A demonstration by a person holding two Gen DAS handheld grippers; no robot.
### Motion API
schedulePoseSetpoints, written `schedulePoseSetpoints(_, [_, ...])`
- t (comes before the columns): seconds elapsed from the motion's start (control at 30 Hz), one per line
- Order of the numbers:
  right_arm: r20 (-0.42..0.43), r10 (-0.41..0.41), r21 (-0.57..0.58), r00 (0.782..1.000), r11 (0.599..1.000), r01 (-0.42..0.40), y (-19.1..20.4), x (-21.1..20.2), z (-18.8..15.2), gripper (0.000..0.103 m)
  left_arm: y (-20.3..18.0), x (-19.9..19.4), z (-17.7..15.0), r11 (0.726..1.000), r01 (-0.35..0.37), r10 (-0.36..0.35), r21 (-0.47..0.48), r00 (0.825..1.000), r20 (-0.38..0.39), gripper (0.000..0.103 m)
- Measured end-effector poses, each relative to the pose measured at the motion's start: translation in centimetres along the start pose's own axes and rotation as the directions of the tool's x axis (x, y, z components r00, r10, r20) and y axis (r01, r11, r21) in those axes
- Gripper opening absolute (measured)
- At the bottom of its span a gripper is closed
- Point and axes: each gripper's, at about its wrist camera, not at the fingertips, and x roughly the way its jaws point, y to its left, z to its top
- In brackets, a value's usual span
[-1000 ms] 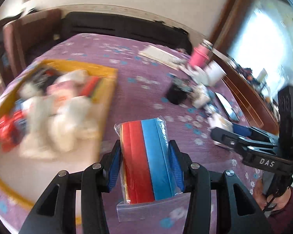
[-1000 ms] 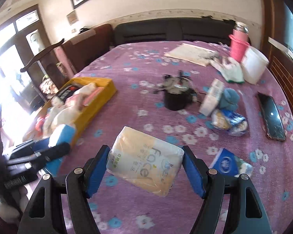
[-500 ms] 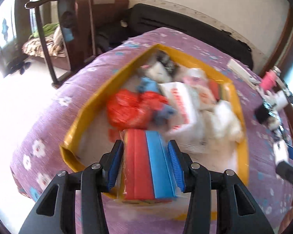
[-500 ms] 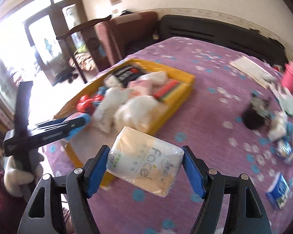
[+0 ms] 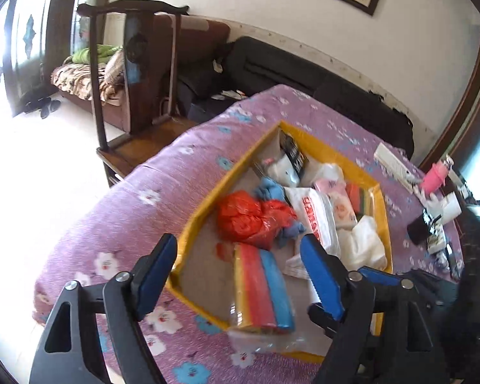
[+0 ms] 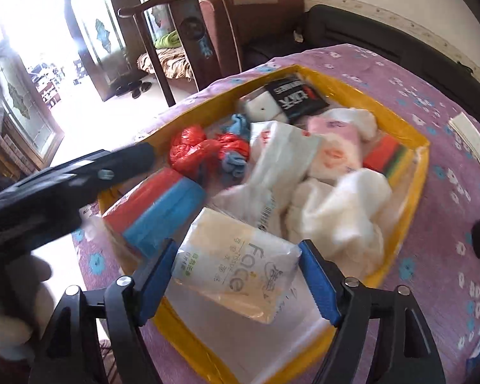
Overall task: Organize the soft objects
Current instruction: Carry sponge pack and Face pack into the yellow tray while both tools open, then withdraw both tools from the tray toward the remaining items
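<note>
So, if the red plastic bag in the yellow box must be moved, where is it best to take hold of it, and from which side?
Grip the red plastic bag at its puffed upper bulge, coming from above. It is a soft crumpled mound in the yellow box, near the box's left wall in the left wrist view, with blue cloth and a white bag against its other sides. Probably only the top is free for a tool.
</note>
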Motion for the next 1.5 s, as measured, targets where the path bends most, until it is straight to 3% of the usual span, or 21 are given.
schedulePoseSetpoints(0.1, [0.027,0.006,-0.002,1.0,1.0,-0.006,0.0,-0.5,0.1,0.092,0.4,-0.6,0.1,1.0,0.002,-0.002,-0.013,1.0,0.004,0.08])
schedulePoseSetpoints(0.33, [0.083,-0.017,0.086,0.996,0.996,0.01,-2.6,-3.9,-1.5,0.093,-1.1,-1.4,-0.6,0.999,0.045,-0.045,-0.014,0.999,0.002,0.08])
schedulePoseSetpoints(0.5, [0.114,-0.062,0.135,0.992,0.99,0.047,-5.1,-7.0,-4.6,0.093,-4.3,-2.6,-1.4,0.996,0.06,-0.06,0.062,0.998,0.005,0.08])
schedulePoseSetpoints(0.63, [0.123,-0.158,0.183,0.98,0.974,0.134,-8.7,-9.9,-8.1,0.094,-7.4,-3.9,-2.4,0.988,0.052,-0.055,0.147,0.998,0.015,0.086])
schedulePoseSetpoints(0.8, [0.117,-0.234,0.347,0.965,0.92,0.181,-15.5,-13.5,-12.9,0.094,-11.4,-4.4,-4.5,0.968,0.102,-0.101,0.228,0.995,-0.016,0.087])
schedulePoseSetpoints(0.93, [0.119,-0.292,0.49,0.949,0.849,0.199,-21.2,-17.0,-16.9,0.094,-15.0,-3.9,-6.4,0.947,0.166,-0.15,0.274,0.986,-0.078,0.087])
schedulePoseSetpoints(1.17, [0.099,-0.401,0.618,0.911,0.742,0.26,-27.7,-21.3,-19.9,0.094,-20.2,-2.8,-9.4,0.907,0.223,-0.179,0.357,0.972,-0.152,0.087])
schedulePoseSetpoints(1.33, [0.091,-0.412,0.642,0.907,0.72,0.263,-29.5,-21.5,-20.3,0.094,-22.8,-1.6,-10.9,0.876,0.206,-0.131,0.436,0.972,-0.196,0.087])
schedulePoseSetpoints(1.5, [0.069,-0.405,0.631,0.912,0.726,0.275,-30.4,-20.0,-18.8,0.094,-24.5,0.5,-12.2,0.856,0.236,-0.127,0.46,0.958,-0.255,0.087])
